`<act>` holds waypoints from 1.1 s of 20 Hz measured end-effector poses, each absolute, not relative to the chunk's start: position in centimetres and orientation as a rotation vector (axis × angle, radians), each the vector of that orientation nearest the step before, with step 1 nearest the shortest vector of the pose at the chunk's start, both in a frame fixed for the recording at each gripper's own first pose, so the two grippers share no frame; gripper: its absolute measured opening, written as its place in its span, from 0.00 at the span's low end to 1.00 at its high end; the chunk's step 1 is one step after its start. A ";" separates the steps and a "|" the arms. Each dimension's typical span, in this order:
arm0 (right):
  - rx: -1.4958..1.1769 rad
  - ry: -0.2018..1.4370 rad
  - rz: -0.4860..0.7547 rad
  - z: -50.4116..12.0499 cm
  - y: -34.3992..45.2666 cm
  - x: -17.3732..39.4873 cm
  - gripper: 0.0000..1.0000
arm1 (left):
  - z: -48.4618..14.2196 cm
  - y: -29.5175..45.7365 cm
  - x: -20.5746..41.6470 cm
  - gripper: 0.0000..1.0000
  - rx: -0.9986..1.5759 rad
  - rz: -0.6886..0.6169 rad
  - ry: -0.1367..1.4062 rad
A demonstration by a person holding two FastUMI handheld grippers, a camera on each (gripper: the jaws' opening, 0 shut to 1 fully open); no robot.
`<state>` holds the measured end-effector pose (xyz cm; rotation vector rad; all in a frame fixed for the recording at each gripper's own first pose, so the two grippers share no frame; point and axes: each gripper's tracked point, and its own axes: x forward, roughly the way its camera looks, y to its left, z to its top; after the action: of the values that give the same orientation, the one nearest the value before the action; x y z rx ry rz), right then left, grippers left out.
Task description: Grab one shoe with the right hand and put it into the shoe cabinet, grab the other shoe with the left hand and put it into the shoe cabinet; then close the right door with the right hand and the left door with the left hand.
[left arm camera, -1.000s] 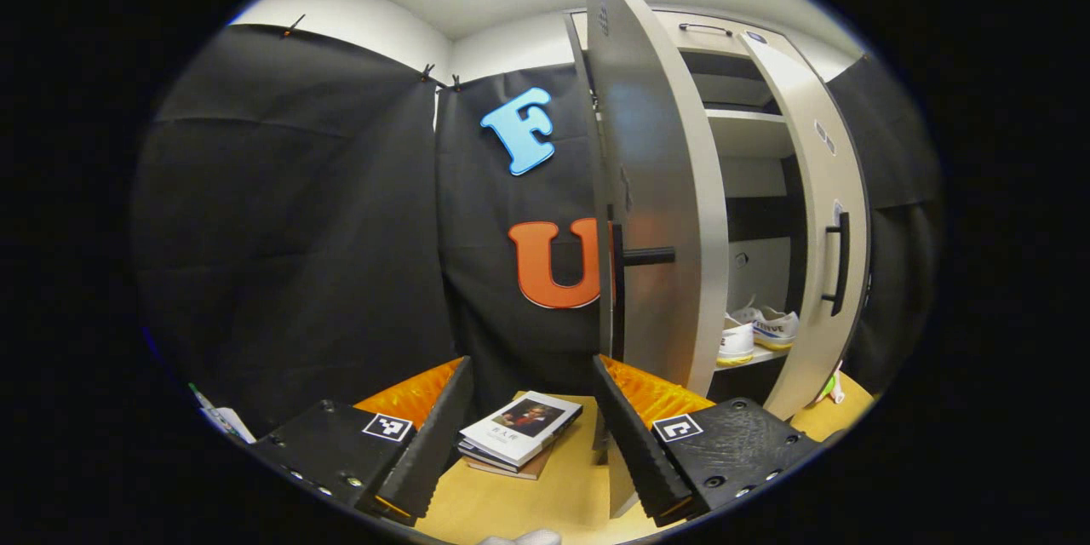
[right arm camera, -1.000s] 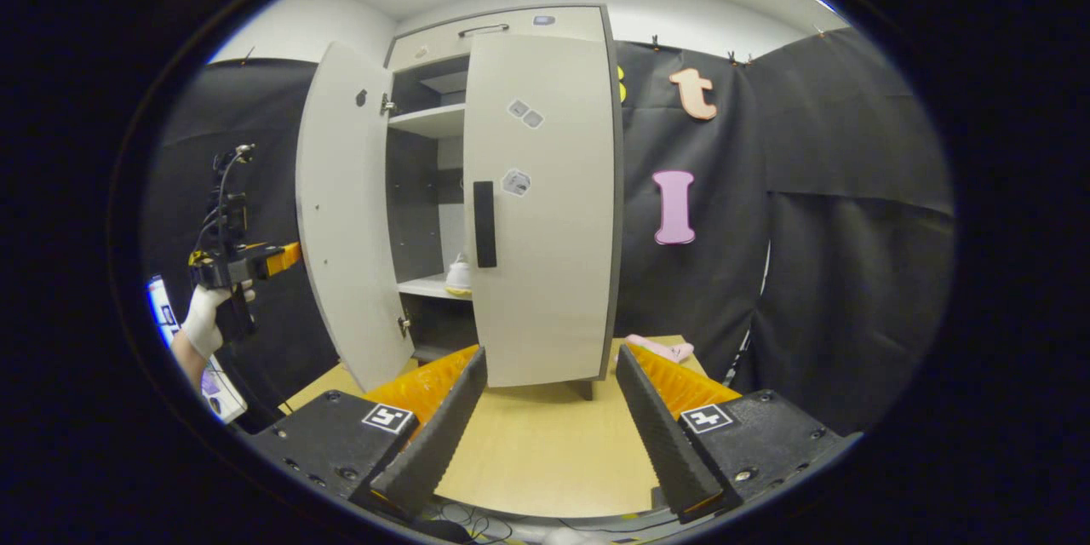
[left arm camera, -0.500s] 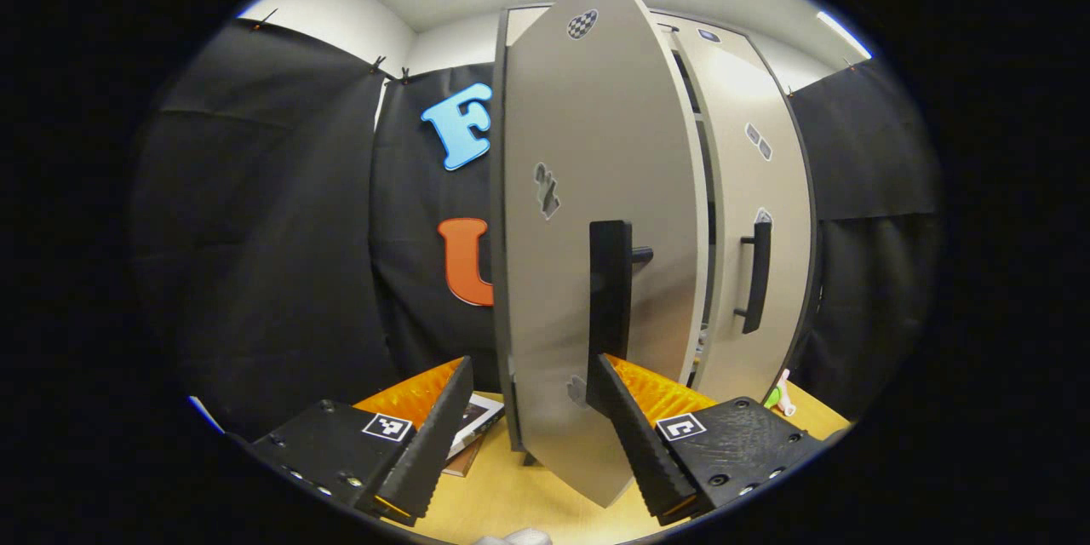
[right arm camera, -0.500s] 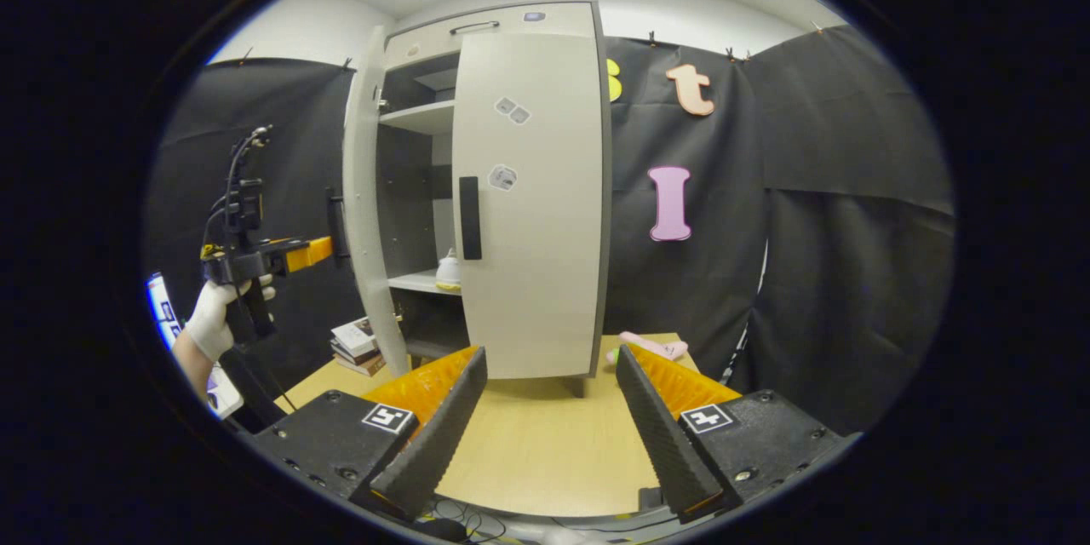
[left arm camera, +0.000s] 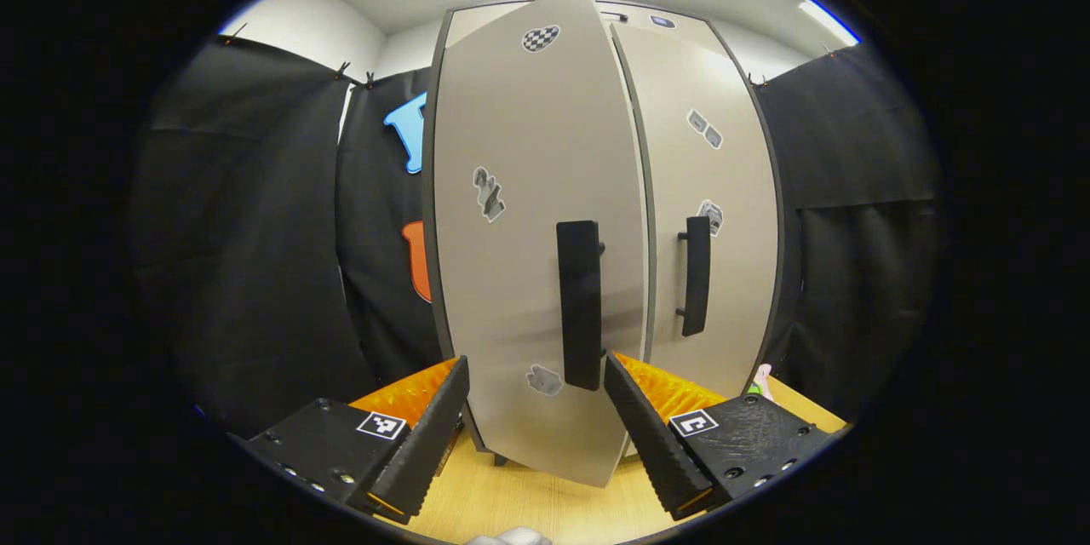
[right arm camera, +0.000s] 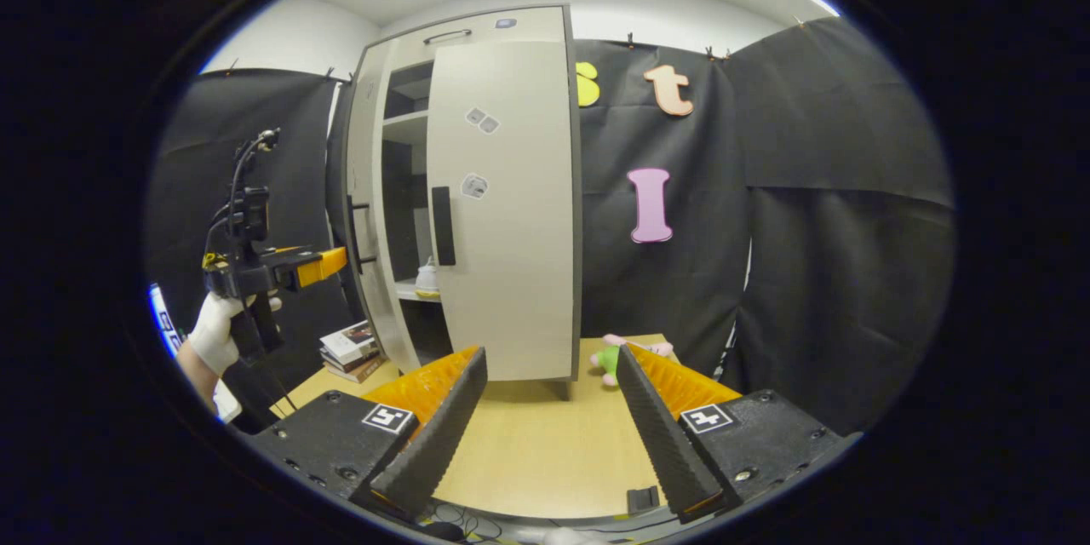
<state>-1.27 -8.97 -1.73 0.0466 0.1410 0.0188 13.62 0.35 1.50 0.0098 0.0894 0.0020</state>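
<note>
The left gripper (left arm camera: 536, 421), fingers wide apart and empty, faced the nearly shut left door (left arm camera: 528, 255), whose handle (left arm camera: 580, 304) might snag a finger.

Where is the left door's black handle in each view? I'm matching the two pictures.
Left gripper view: the left door's black handle stands at centre, just above the left gripper.
Right gripper view: left of centre, seen edge-on on the ajar door.
Shared landmark: the right door's handle.
</note>
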 end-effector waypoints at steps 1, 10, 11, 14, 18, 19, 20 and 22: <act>0.045 0.137 0.023 -1.6 -8.7 -1.2 0.99 | 1.6 0.4 13.2 0.96 0.010 0.008 0.086; 0.026 0.043 0.034 1.4 -6.0 -0.9 0.99 | 3.8 -0.7 7.0 1.00 -0.002 -0.029 0.045; 0.023 0.032 0.031 1.6 -5.8 -0.9 0.99 | 3.8 -0.7 6.2 1.00 -0.003 -0.034 0.044; 0.036 0.010 0.011 1.9 -5.3 -1.3 0.99 | 4.0 -0.1 3.8 0.96 0.009 -0.038 0.029; 0.045 0.011 -0.017 1.4 -5.1 -1.7 0.99 | 2.9 1.0 1.0 0.96 0.014 -0.023 0.044; 0.047 0.015 -0.019 1.2 -5.0 -1.8 0.99 | 2.6 1.3 0.3 0.96 0.019 -0.016 0.042; 0.049 0.018 -0.021 1.1 -4.7 -1.8 0.99 | 2.2 1.6 -0.3 1.00 0.023 -0.009 0.045; 0.051 0.022 -0.021 0.9 -4.1 -1.9 0.99 | 1.4 1.7 -1.4 0.96 0.026 -0.007 0.058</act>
<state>-1.94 -4.09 0.87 0.0509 0.0220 -0.0208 -1.37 1.72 1.43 0.0260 0.0578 -0.0068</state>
